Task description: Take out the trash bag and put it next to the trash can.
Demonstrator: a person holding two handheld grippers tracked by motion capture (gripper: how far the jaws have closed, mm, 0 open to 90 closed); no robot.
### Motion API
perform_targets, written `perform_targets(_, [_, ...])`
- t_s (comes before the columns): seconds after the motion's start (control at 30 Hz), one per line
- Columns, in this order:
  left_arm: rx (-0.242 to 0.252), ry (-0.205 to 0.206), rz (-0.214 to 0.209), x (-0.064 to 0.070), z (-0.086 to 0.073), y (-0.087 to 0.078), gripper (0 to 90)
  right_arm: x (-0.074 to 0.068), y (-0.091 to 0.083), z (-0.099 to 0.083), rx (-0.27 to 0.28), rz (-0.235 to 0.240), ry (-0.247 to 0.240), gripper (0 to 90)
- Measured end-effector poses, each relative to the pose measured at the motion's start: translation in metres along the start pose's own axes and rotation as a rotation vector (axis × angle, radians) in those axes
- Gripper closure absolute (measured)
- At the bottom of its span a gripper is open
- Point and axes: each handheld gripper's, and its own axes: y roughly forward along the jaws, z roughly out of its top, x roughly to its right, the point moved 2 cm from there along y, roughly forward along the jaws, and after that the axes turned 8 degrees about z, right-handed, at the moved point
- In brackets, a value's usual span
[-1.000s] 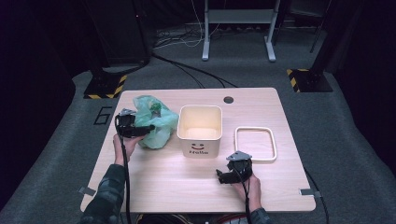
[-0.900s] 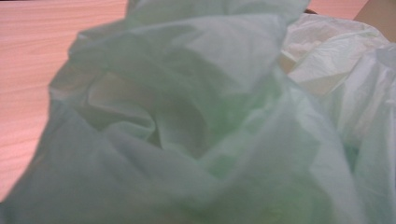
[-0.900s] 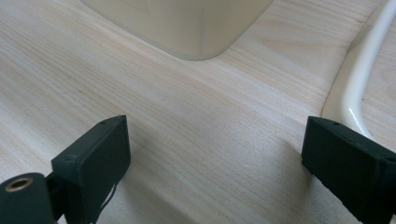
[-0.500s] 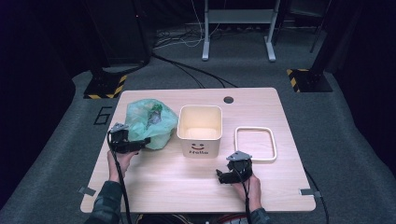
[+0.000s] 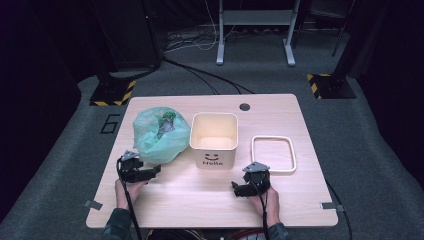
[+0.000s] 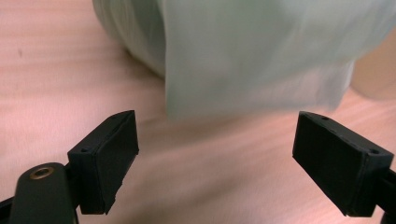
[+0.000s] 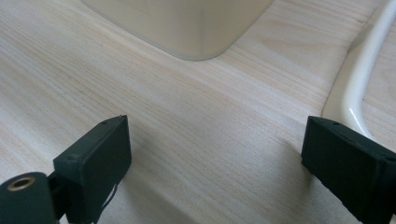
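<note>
The left gripper (image 5: 150, 172) sits low over the front left of the wooden table (image 5: 300, 210), its jaws spread wide with nothing between them. In the left gripper view (image 6: 215, 158) the two black pads stand far apart, and the green plastic bag (image 6: 252, 51) hangs just ahead of them, not touching either pad. From above, the bag (image 5: 160, 135) bulges at the left of the table, its open mouth showing some dark contents, and it leans right against the white bin (image 5: 214, 140) with the smiling face on its front. The left gripper's tips point toward the lower edge of the bag, close to it but apart.

The right gripper (image 5: 239, 189) rests near the front of the table, just ahead of the bin's front right corner. Its jaws are also wide apart and hold nothing; in the right gripper view (image 7: 215, 168) bare wood lies between them, the bin's rounded corner (image 7: 196, 28) is ahead, and the white frame-shaped lid (image 7: 359, 88) curves by the right pad. From above, that lid (image 5: 273, 170) lies flat to the right of the bin.
</note>
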Motion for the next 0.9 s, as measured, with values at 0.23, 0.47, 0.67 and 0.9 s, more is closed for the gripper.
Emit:
perform_targets(0.23, [0.021,0.003,0.038,0.003,-0.021,-0.003,14.0,0.000,0.000,0.000,0.000,0.000,0.000,7.5])
perform_targets(0.47, [0.011,0.079,0.115,0.012,-0.025,-0.003,14.7,0.000,0.000,0.000,0.001,-0.001,-0.002,7.5])
perform_targets(0.67, [-0.003,0.137,0.146,0.018,-0.025,-0.001,14.1,0.000,0.000,0.000,-0.001,-0.003,0.001,7.5])
perform_targets(0.9, [-0.004,0.137,0.146,0.019,-0.025,-0.001,14.1,0.001,-0.001,-0.001,0.005,-0.001,-0.009,8.8])
